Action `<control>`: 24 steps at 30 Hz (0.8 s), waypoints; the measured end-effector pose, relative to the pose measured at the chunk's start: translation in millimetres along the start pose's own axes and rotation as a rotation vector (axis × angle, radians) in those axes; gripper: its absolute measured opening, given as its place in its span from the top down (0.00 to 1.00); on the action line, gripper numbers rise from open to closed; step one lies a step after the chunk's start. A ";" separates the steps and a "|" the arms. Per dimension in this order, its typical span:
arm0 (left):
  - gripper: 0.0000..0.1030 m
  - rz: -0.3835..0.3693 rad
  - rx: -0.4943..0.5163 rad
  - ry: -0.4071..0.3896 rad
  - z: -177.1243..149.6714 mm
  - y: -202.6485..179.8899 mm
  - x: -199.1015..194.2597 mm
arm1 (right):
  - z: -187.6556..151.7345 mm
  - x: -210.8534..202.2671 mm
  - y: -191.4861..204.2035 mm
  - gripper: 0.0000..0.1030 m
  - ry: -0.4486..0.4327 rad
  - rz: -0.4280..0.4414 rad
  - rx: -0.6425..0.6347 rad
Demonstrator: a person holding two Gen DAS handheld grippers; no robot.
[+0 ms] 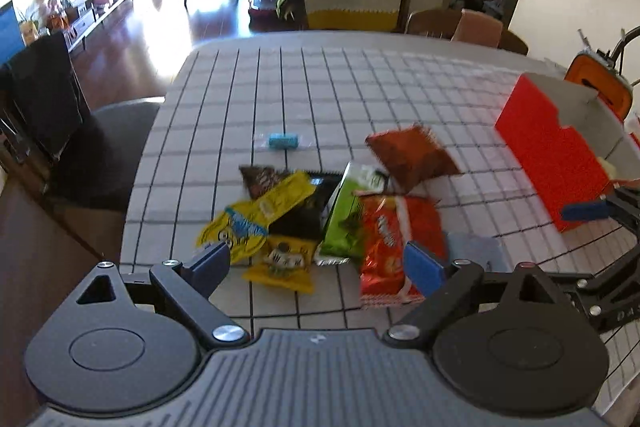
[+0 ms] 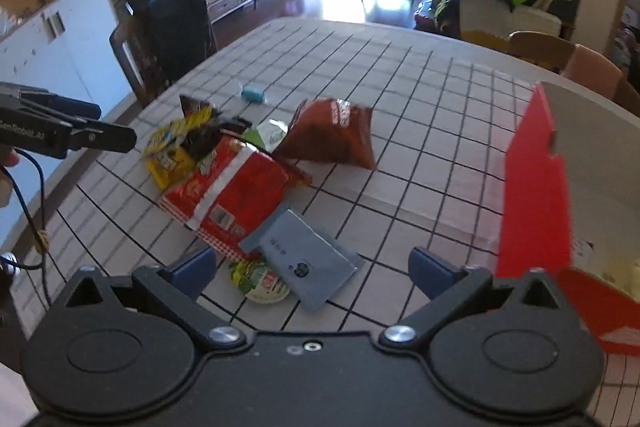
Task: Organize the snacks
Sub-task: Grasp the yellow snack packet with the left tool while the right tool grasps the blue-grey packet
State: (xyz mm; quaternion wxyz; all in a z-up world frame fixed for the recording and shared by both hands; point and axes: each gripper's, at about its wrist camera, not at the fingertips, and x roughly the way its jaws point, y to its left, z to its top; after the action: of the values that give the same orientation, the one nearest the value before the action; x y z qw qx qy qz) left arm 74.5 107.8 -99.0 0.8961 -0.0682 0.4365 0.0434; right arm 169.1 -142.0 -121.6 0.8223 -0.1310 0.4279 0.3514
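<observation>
Nearest the left wrist camera, the left gripper [image 1: 322,263] hangs over the near edge of the snack pile with its jaws spread wide and nothing between them. At its eleven o'clock lies a yellow cartoon packet [image 1: 256,217]; at twelve, a green packet [image 1: 348,217]; at one, just beside the blue pad, a red-orange bag [image 1: 394,239]. Farther off at one o'clock sits a brown chip bag [image 1: 412,157], and at three the open red box [image 1: 552,155], likely where the snacks belong.

In the right wrist view the right gripper [image 2: 316,271] is likewise wide and empty, above a flat grey-blue sachet [image 2: 308,259] at twelve o'clock. The pile rests on the checked tablecloth [image 2: 420,115], the box at two.

These packets look light, soft and crinkly, their film probably slippery. A pinch across a sealed end or flat edge should hold better than squeezing the puffed middle, which could crush what is inside. The thin sachet lies flush with the cloth and may need lifting by a corner.
</observation>
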 end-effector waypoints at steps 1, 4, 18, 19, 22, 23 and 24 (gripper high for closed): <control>0.09 0.002 0.000 0.009 -2.2 1.9 4.2 | 1.3 5.3 0.8 0.02 0.012 -0.001 -0.022; 0.09 0.015 0.002 0.029 -7.4 5.9 17.0 | 5.7 24.4 0.9 0.04 0.041 -0.004 -0.088; 0.09 0.019 -0.151 0.133 6.0 26.9 67.1 | 19.8 66.3 -3.7 0.25 0.168 0.128 -0.209; 0.09 0.006 -0.124 0.135 7.0 24.8 69.3 | 21.4 68.1 -4.7 0.25 0.172 0.135 -0.210; 0.09 -0.029 -0.051 0.157 7.4 21.8 75.9 | 23.9 72.6 -7.4 0.31 0.190 0.176 -0.209; 0.09 -0.034 -0.035 0.162 7.6 21.1 78.1 | 24.6 74.3 -6.5 0.32 0.192 0.178 -0.218; 0.09 -0.039 -0.022 0.165 7.7 21.0 79.4 | 24.7 75.2 -5.1 0.33 0.193 0.181 -0.231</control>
State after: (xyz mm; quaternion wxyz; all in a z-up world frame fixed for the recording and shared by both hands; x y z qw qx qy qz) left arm 126.4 131.3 -158.7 0.8568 -0.0902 0.5070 0.0249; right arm 216.9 -97.9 -167.1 0.7218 -0.2187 0.4719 0.4566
